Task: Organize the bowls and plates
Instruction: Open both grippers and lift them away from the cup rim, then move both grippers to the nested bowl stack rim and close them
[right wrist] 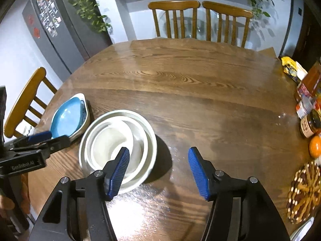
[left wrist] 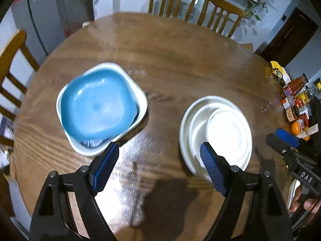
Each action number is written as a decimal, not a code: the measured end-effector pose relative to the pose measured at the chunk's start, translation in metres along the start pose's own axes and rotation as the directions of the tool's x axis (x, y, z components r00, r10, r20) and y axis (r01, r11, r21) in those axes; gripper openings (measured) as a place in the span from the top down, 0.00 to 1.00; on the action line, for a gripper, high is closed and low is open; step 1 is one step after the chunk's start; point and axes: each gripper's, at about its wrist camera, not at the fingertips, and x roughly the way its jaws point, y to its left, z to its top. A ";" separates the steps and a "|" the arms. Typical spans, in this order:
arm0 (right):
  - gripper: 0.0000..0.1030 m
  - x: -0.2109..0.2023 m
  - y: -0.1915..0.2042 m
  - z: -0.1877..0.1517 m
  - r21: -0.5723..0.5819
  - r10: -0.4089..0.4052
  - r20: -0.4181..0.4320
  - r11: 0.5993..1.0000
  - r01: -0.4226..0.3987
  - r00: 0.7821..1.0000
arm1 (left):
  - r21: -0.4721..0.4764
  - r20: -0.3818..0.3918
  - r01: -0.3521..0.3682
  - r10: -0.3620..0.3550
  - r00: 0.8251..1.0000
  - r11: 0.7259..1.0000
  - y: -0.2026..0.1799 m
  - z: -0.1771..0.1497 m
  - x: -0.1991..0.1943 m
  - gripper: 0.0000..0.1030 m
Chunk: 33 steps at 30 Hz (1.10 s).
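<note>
Sorting looks nearly done, judging by the layout: two neat stacks, nothing loose that either view shows. Blue square dish (left wrist: 98, 108) sits nested inside a white square dish (left wrist: 138, 108), on the left part of the round wooden table (left wrist: 180, 60); blue one glossy, rounded corners, a bit skewed inside the white rim, a darker patterned edge showing under it at the near side, so maybe a third piece below, can't tell. Just right of it, apart and not touching, a stack of round white bowls (left wrist: 228, 134), three rims visible, the inner ones pushed off-centre toward the far right of the outer bowl. Remaining work, if any: straightening the nests, or joining the stacks. Left gripper (left wrist: 158, 156) hovers over bare table between the two stacks, jaws spread wide, holding nothing. Right gripper (right wrist: 158, 167) hangs just right of the white stack, jaws also spread, empty; its left pad overlaps the bowls in view, contact unclear. Farther out: wooden chairs (right wrist: 174, 18) behind the table, sauce jars and bottles (left wrist: 295, 102) at the right edge, an orange (right wrist: 315, 146), a beaded trivet (right wrist: 303, 192), fridge (right wrist: 54, 20) at far left.
</note>
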 end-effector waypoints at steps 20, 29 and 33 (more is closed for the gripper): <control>0.40 0.047 -0.020 0.000 0.071 0.081 -0.160 0.995 -0.070 0.984 | -0.099 -0.136 -0.012 -0.001 0.991 0.995 0.002 0.010 0.029 0.24; 0.40 0.051 -0.026 0.006 0.067 0.053 -0.190 0.997 -0.041 0.980 | -0.118 -0.168 -0.018 -0.002 0.986 0.993 0.003 0.016 0.037 0.24; 0.40 0.055 -0.026 0.010 0.054 0.042 -0.206 0.998 -0.032 0.978 | -0.111 -0.186 -0.025 0.004 0.982 0.994 0.001 0.017 0.045 0.29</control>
